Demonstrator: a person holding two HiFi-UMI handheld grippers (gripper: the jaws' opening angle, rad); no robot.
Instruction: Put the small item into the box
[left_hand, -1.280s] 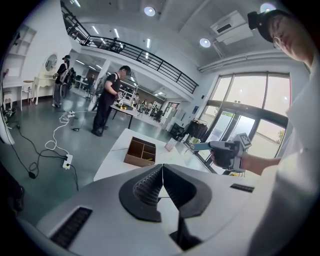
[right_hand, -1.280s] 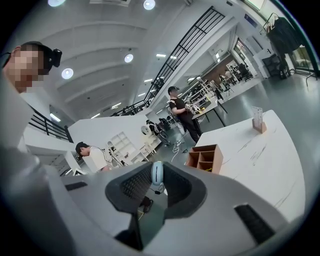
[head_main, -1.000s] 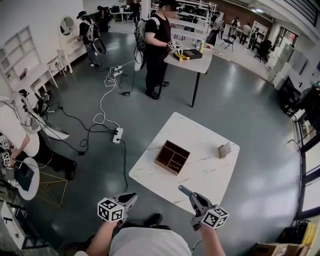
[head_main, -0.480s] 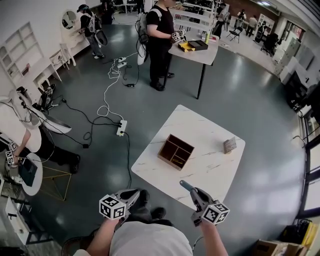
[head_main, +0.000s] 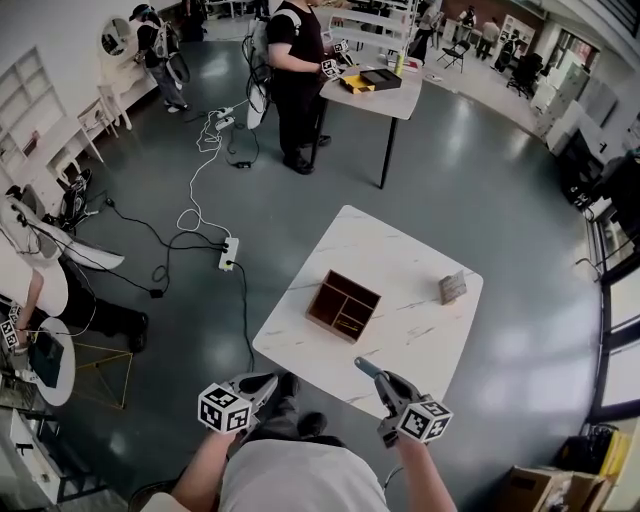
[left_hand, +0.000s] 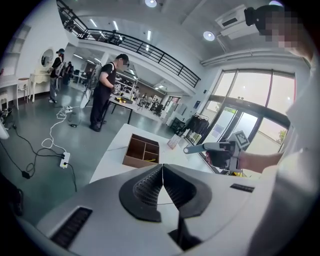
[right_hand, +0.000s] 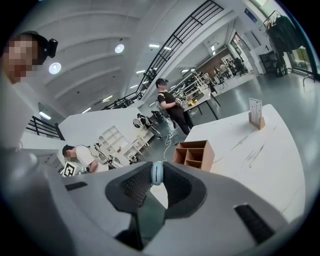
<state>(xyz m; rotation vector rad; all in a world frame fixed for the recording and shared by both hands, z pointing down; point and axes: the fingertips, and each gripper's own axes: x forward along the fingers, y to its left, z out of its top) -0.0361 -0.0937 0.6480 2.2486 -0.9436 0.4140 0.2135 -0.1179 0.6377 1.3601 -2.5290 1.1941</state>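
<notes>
**A:** At the near edge of the white marble-patterned bench: right hand-held gripper, jaws pinched on a small pale-blue rounded item.

**B:** Not in the box, then?

**A:** No. Clamped at the jaw tips, up off the surface, well apart from the open-topped brown wooden box with its dividers, just left of the bench's middle.

**B:** And the left hand-held gripper?

**A:** Off the bench, to the near left, above the grey floor. Jaws pressed together, nothing between.

**B:** Anything else on the bench?

**A:** A small wooden card stand by the far right edge, upright, well apart from the box. Also something thin and yellow in one near compartment of the box, too small to name.
</notes>
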